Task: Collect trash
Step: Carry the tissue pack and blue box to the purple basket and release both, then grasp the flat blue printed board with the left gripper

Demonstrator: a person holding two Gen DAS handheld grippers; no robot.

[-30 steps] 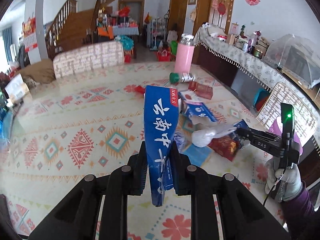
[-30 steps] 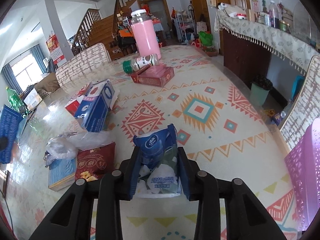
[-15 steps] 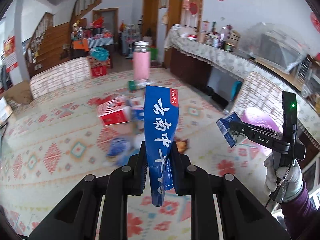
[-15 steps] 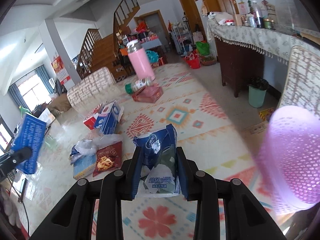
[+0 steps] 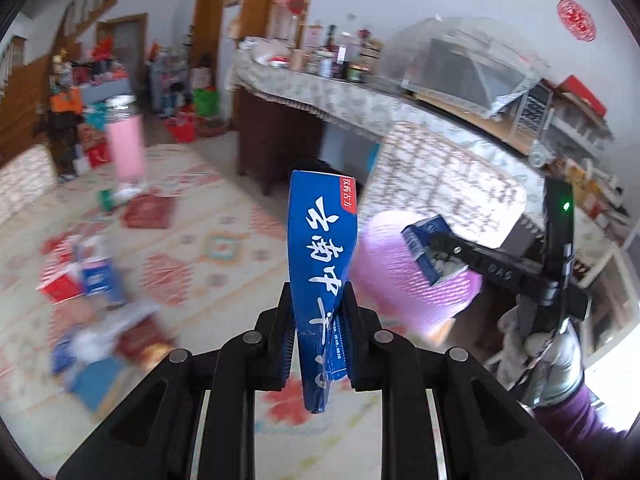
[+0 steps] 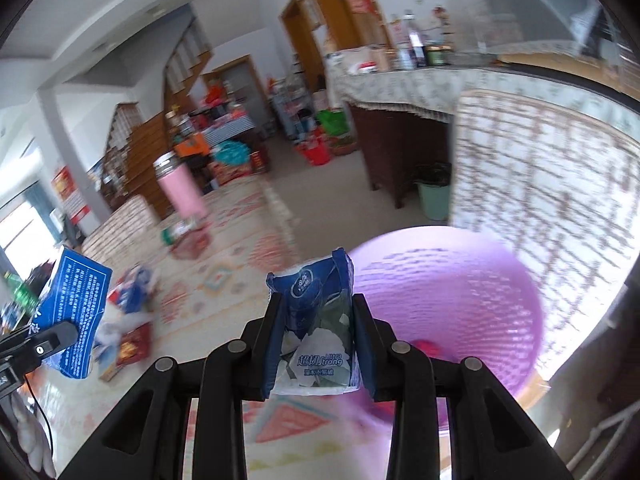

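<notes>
Jaws, left gripper [image 5: 318,354]: clamped flat on a long blue carton [image 5: 322,264], which stands up between the pads.
Jaws, right gripper [image 6: 318,354]: closed on a blue tissue pack [image 6: 316,320], squeezing its sides.
Landmark: purple basket [image 6: 460,312], open top, off the edge of the patterned table [image 6: 224,280].
Carton position: just short of the basket, on its table side.
Tissue pack position: at the basket's near rim, partly over the opening.
Remaining trash [image 5: 100,336]: loose wrappers and boxes on the table, well away from the basket.
Risk one: an early release of the carton would likely drop it outside the rim, since it is not yet over the opening.
Risk two: both grippers crowd one opening; a clash could knock either item loose.
Risk three: heavy blur hampers judging the rim.
Left view only: the gloved hand [image 5: 540,356] holding the right gripper.
Right view only: the basket's interior, with something red inside.
</notes>
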